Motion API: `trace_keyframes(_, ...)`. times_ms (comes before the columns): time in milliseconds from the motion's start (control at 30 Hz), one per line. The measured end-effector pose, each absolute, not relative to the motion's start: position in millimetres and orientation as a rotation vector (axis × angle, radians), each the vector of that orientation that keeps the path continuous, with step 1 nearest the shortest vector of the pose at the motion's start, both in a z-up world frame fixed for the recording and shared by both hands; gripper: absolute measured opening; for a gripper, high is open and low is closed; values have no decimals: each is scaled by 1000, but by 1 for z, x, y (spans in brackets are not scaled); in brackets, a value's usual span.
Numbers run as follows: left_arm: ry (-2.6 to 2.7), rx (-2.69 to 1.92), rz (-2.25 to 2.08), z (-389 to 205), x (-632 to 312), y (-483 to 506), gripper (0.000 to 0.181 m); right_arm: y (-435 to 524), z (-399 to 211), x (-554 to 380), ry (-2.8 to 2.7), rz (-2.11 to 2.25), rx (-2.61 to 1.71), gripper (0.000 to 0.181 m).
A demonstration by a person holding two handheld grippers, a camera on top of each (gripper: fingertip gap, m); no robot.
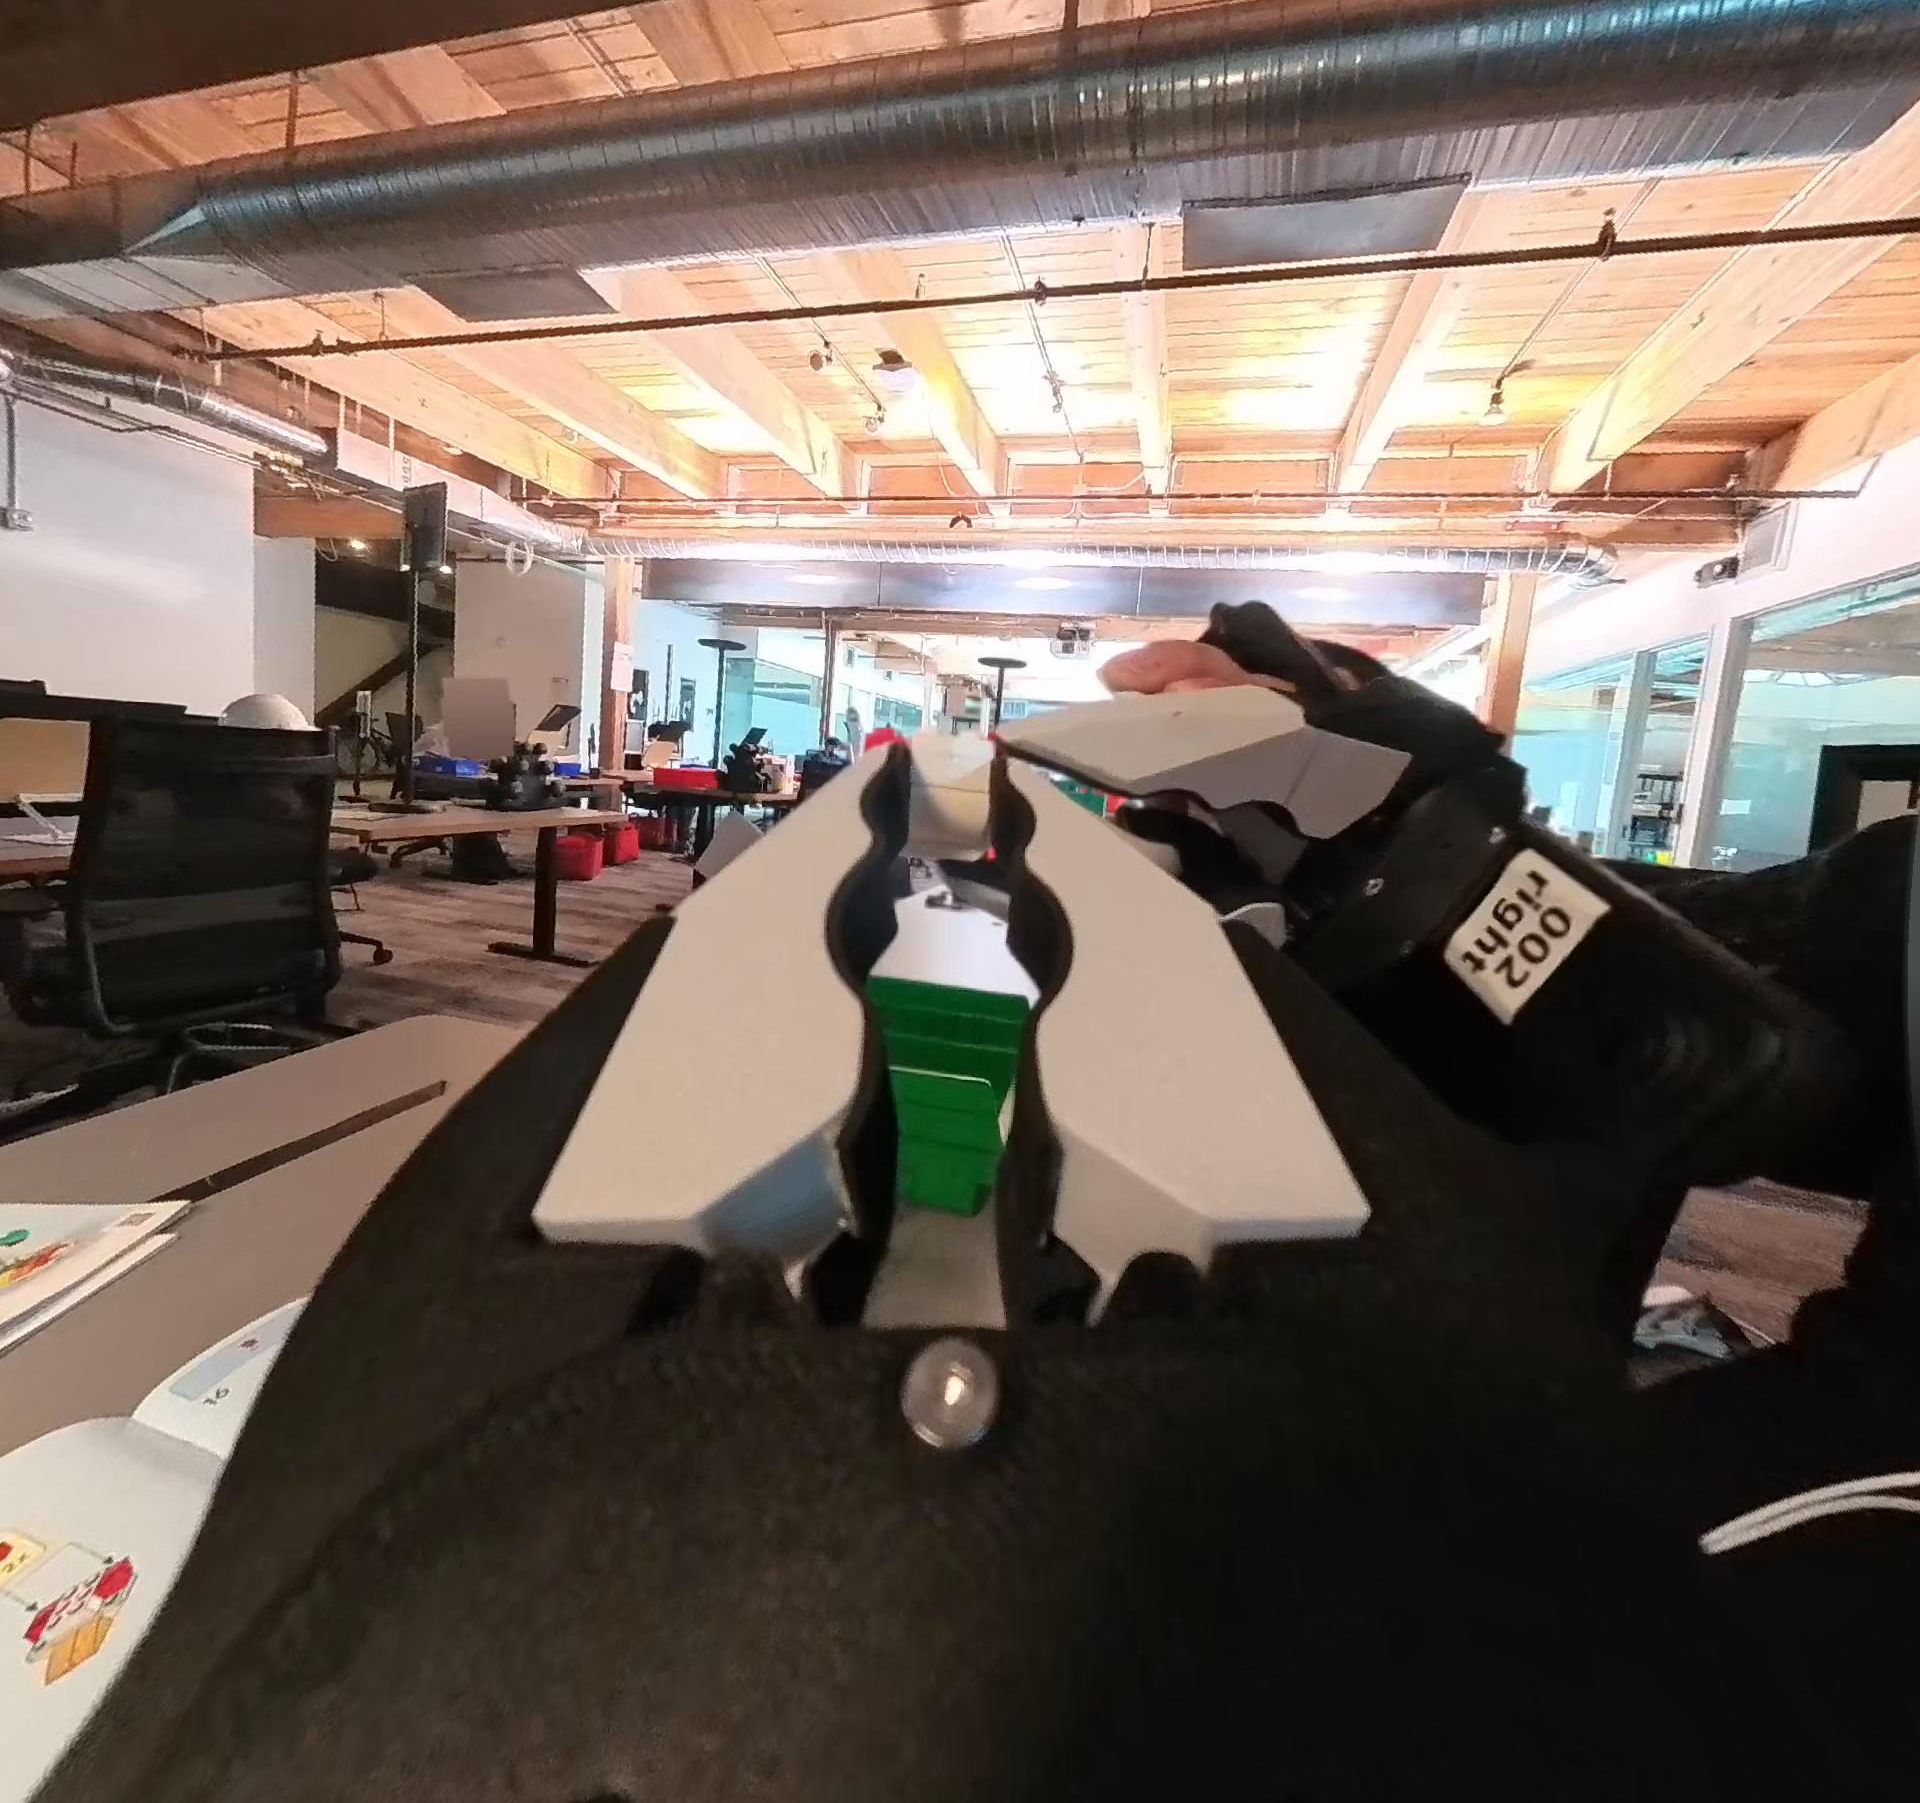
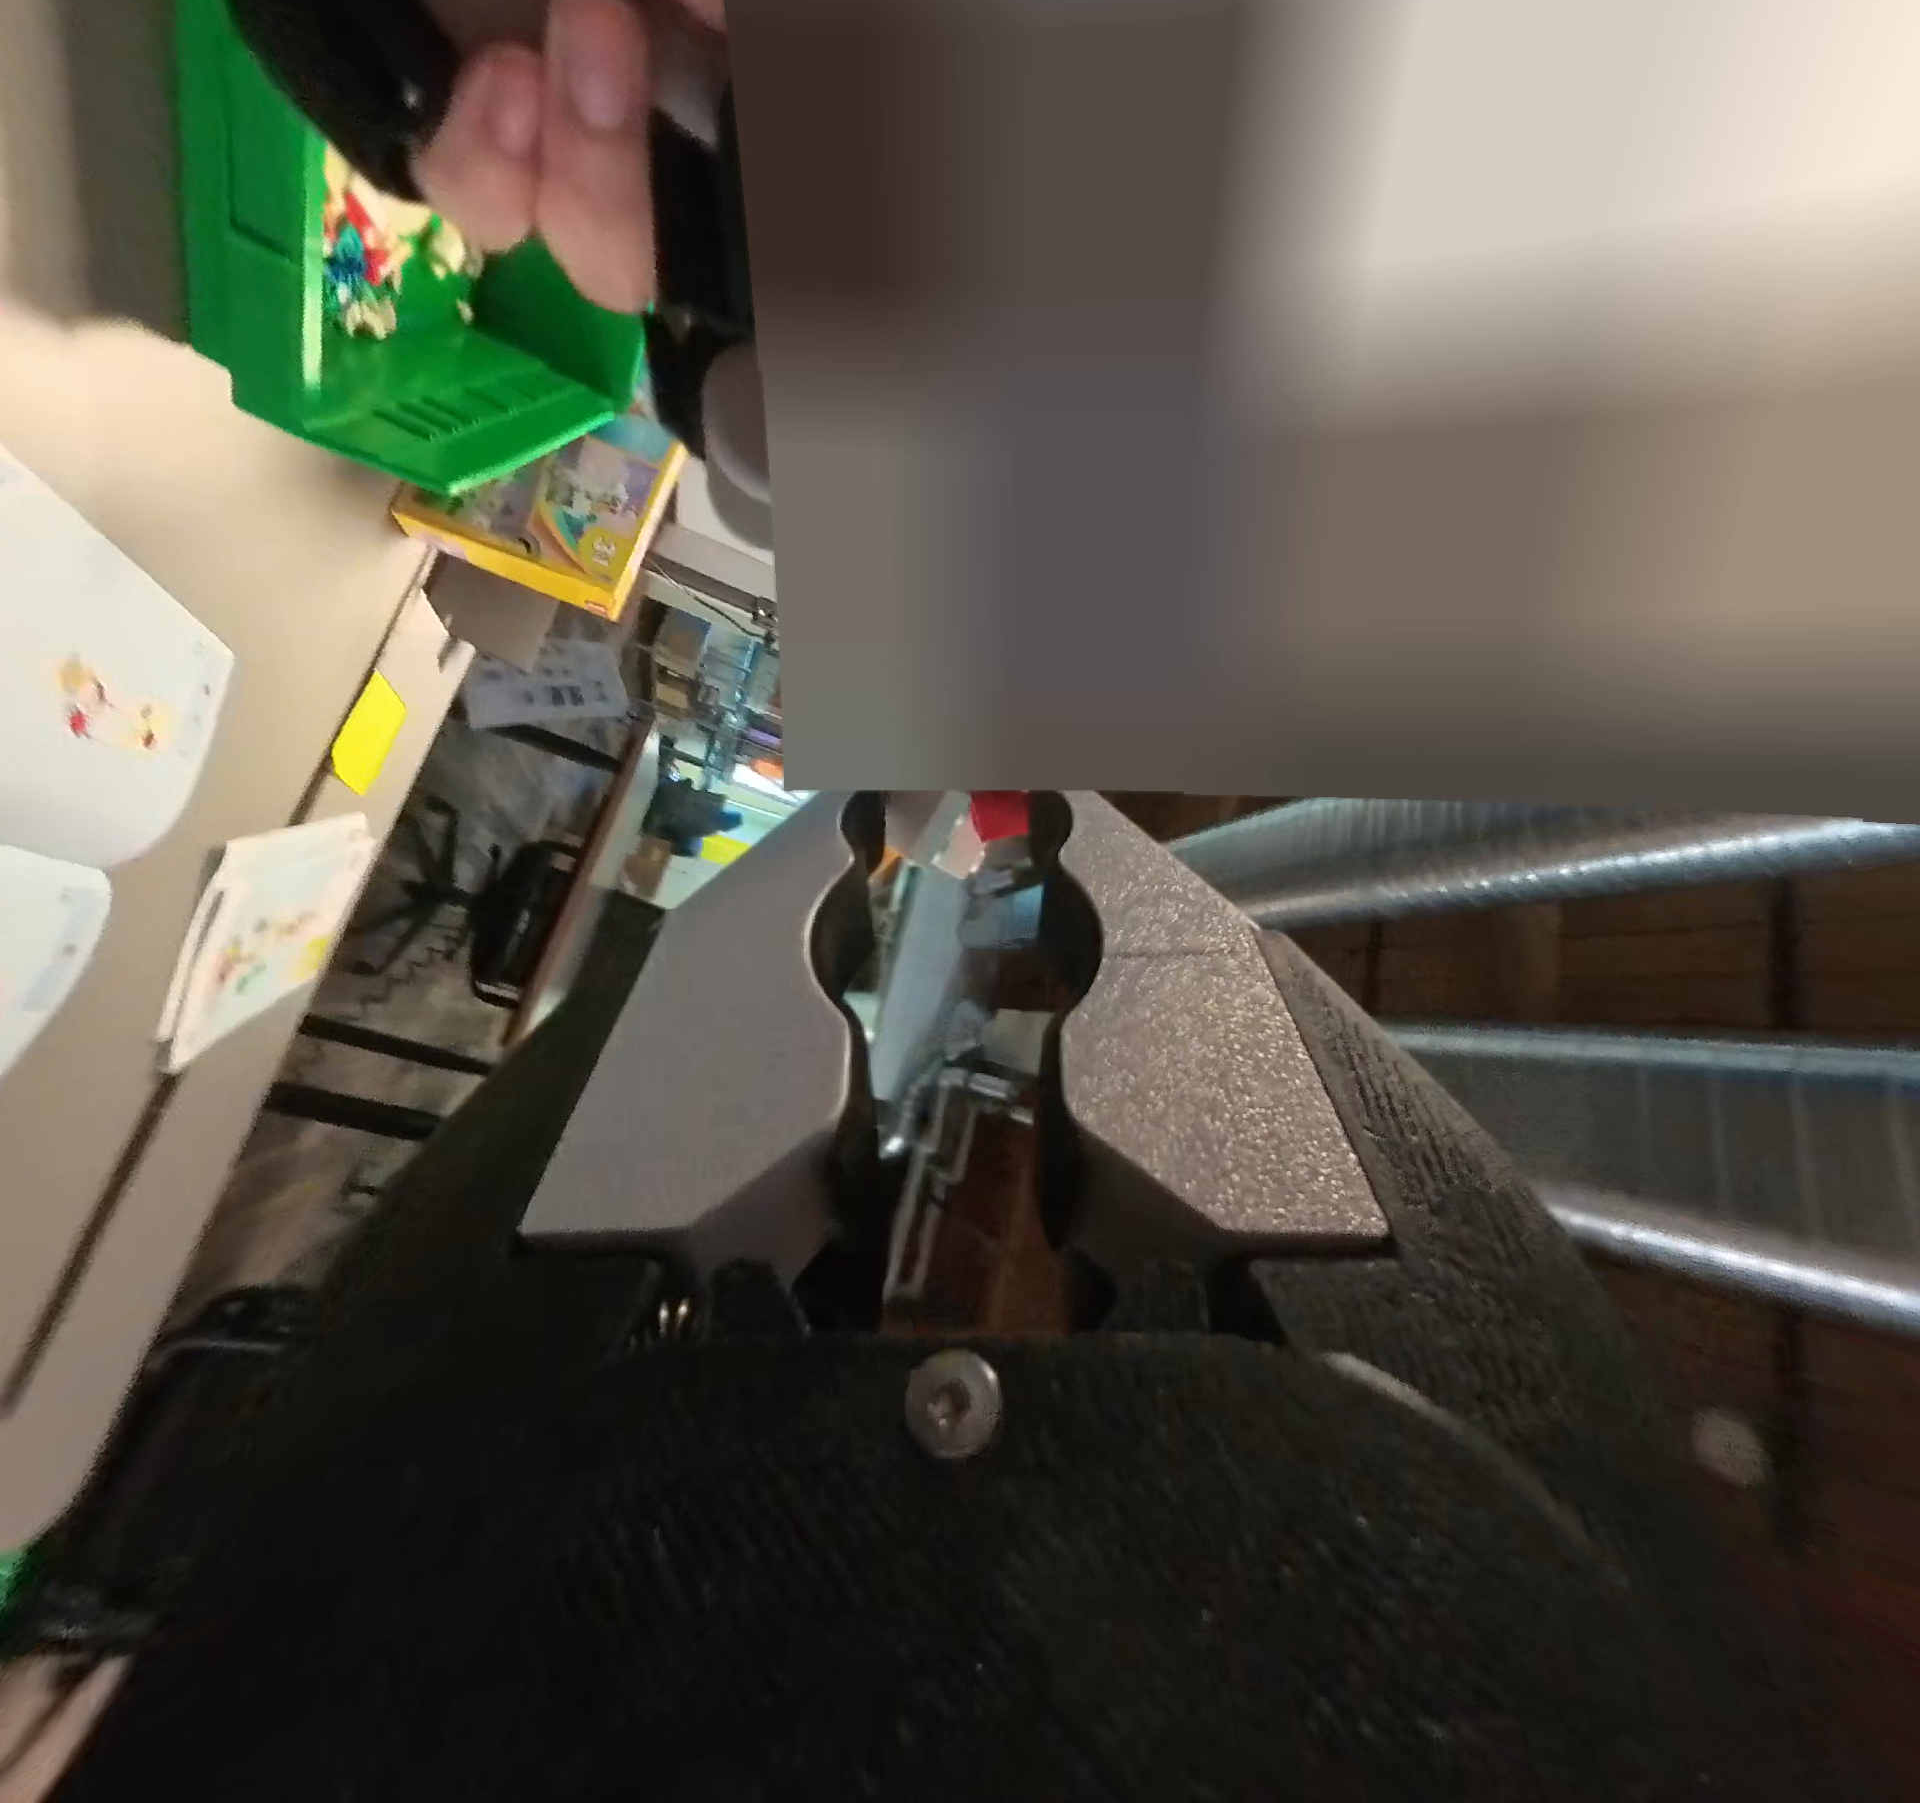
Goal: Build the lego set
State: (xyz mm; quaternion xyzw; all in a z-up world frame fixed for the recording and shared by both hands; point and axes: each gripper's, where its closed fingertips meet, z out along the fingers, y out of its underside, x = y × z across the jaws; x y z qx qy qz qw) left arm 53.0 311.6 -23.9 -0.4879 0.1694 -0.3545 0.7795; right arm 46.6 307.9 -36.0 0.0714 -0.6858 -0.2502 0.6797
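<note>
A: Start at the left gripper (image 1: 951,766). What do its fingers have?

B: They are drawn in narrow around a small white lego piece (image 1: 948,797), pinched at the tips and held up in the air above the table (image 1: 260,1140). Farther down the gap, a green bin (image 1: 951,1057) shows between the two grey fingers.

A: And the right gripper (image 2: 956,813)?

B: In its own view the tips sit close together with a red lego piece (image 2: 1000,810) and something pale between them. The blur patch cuts them off just above, so the grip itself I cannot tell for certain. In the left view the right gripper (image 1: 1003,737) comes in from the right, its tip just beside the white piece, a speck of red at the point.

A: What does one view give that the other lacks?

B: The right view, tipped sideways, shows the green bin's (image 2: 416,340) inside with small coloured pieces, a yellow box (image 2: 551,538) beside it, and a yellow sticky note (image 2: 369,733). The left view shows the office beyond, with one black chair (image 1: 197,880) nearby.

A: Booklets?

B: Two instruction sheets (image 2: 260,932) in the right view, one larger (image 2: 94,673), and printed pages (image 1: 73,1254) at the left view's lower edge.
</note>
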Motion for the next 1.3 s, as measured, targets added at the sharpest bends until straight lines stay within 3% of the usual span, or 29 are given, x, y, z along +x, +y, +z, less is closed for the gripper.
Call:
trace_keyframes(233,350,-993,-838,-21,52,307,15,307,-30,50,-1546,-367,22,25)
trace_keyframes(933,355,-1047,-853,-22,60,308,14,307,-33,58,-1496,-584,191,22)
trace_keyframes(1300,361,-1086,-645,-46,55,328,15,328,-58,53,-1544,-449,59,23)
